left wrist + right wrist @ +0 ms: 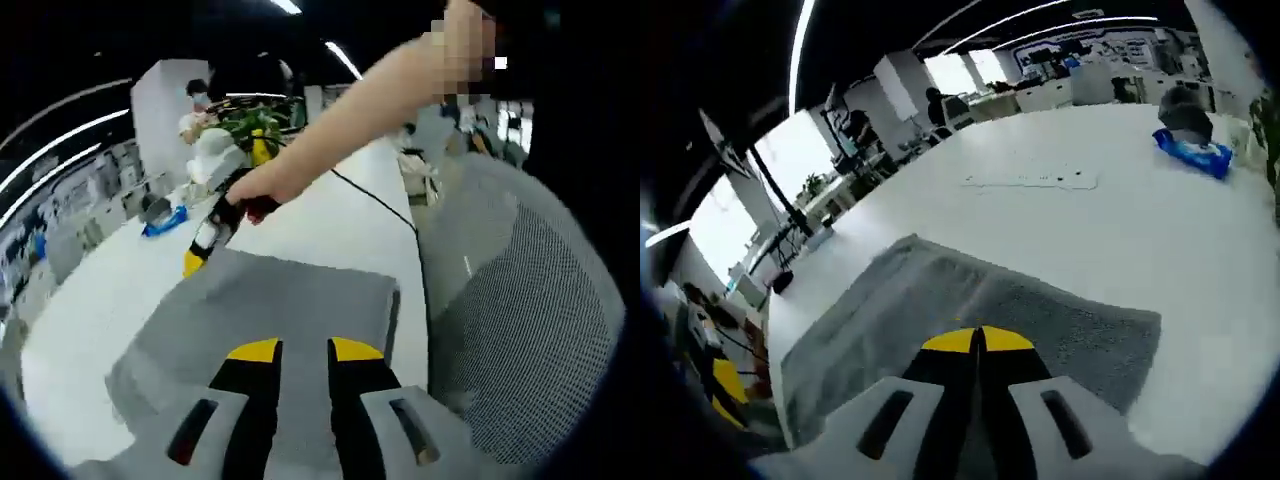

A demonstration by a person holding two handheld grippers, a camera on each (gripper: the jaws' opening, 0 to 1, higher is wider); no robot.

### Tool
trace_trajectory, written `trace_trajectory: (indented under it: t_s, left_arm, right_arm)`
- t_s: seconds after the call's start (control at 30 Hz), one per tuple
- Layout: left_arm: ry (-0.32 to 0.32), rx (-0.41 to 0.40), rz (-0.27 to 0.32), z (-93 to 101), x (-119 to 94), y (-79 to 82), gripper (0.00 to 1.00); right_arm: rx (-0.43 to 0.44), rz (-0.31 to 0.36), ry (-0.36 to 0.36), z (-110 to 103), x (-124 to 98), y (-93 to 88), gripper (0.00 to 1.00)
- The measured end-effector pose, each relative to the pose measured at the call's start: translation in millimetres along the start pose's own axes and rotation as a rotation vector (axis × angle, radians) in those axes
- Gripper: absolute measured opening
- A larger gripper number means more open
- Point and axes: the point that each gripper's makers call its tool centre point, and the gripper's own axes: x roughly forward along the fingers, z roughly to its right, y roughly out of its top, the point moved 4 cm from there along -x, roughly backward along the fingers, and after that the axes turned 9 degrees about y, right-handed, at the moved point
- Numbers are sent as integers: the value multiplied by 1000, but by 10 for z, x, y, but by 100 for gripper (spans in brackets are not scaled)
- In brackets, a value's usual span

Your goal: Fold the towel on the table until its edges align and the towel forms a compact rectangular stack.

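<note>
A grey towel [270,310] lies spread on the white table [110,300]. In the left gripper view my left gripper [305,350] hovers over the towel's near edge, its yellow-tipped jaws a little apart with towel showing in the gap. A hand holds the right gripper [205,245] at the towel's far left corner. In the right gripper view my right gripper [978,340] has its jaws pressed together above the towel [940,300], which stretches ahead with a soft ridge down its middle. Whether cloth is pinched there cannot be told.
A grey mesh chair back [530,320] stands close at the right of the table, with a black cable [380,205] running past it. A potted plant [255,125] and a blue pack [1195,155] sit at the far end. A pale strip [1030,180] lies beyond the towel.
</note>
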Motion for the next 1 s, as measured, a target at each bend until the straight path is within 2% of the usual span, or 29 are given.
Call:
trace_trajectory:
  t_s: [0.03, 0.1, 0.17, 0.23, 0.27, 0.3, 0.33, 0.4, 0.43, 0.47, 0.5, 0.53, 0.57, 0.6, 0.7, 0.77, 0.87, 1.0]
  left_arm:
    - [1, 4, -6, 6, 56, 19, 17]
    - [-3, -46, -11, 31, 215, 44, 17]
    - [-43, -84, -44, 125, 366, 35, 17]
    - [-73, -80, -119, 216, 496, -34, 17]
    - [-109, -71, -174, 287, 561, -98, 17]
    - [-133, -69, -209, 339, 603, -142, 17]
    - [-157, -68, -244, 402, 657, -195, 17]
    - [-151, -93, -256, 442, 738, -238, 17]
    - [-150, -143, -274, 483, 769, -289, 17]
    - [-153, -160, -292, 507, 778, -332, 17]
    - [-161, -167, -317, 549, 784, -408, 17]
    - [-159, -155, -311, 563, 785, -433, 17]
    - [-154, -136, -233, 548, 784, -373, 17]
    - [-150, -150, -263, 554, 759, -414, 17]
    - [-152, -133, -247, 575, 733, -414, 14]
    - [-176, -82, -225, 619, 731, -397, 9]
    - [-178, -34, -236, 644, 729, -374, 7]
    - [-185, 14, -283, 677, 714, -355, 5]
  right_arm:
    - [-91, -74, -17, 10, -10, -95, 0]
    - [-214, -164, -10, -10, 1, -234, 0]
    - [-281, -232, 11, -66, 18, -355, 0]
    - [-350, -311, 47, -129, 41, -475, 0]
    - [-426, -301, 26, -143, 62, -463, 0]
    - [-520, -319, 28, -138, 52, -428, 0]
    - [-505, -333, 11, -158, 53, -440, 0]
    - [-549, -361, 12, -165, 64, -440, 0]
    - [-582, -394, 8, -157, 68, -437, 0]
    - [-619, -411, 4, -158, 75, -437, 0]
    - [-693, -432, -10, -166, 87, -439, 0]
    - [-727, -444, -26, -186, 87, -443, 0]
    - [-765, -463, -52, -199, 91, -450, 0]
    - [-772, -475, -74, -210, 93, -456, 0]
    - [-793, -513, -136, -234, 108, -467, 0]
    - [-865, -551, -170, -263, 113, -474, 0]
    - [-940, -619, -200, -298, 79, -531, 0]
    - [-905, -638, -215, -300, 26, -578, 0]
